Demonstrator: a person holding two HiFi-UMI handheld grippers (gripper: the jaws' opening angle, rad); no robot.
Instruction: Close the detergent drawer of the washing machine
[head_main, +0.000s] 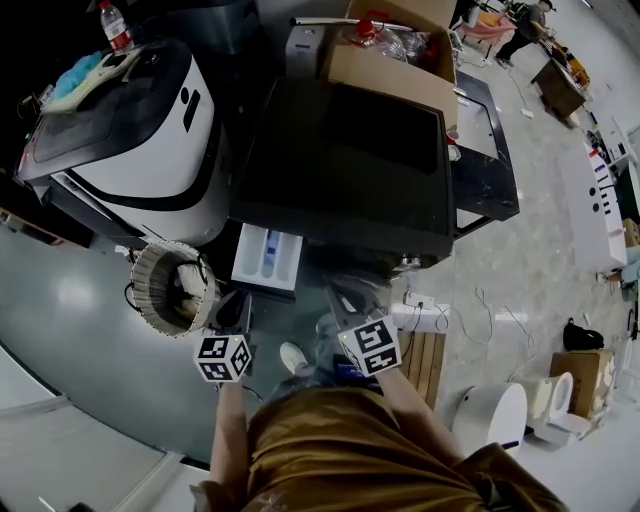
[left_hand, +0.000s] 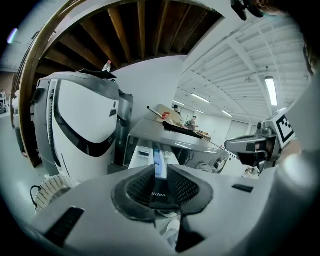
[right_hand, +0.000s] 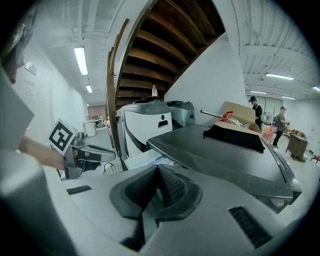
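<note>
The pulled-out detergent drawer is seen just beyond the left gripper, its jaws slightly parted and empty, while the closed, empty right gripper is held farther right.

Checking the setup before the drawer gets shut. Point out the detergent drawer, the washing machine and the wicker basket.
detergent drawer (head_main: 249, 260), head view, its pulled-out white tray.
washing machine (head_main: 345, 165), head view, its dark top.
wicker basket (head_main: 148, 268), head view, its woven rim.
</note>
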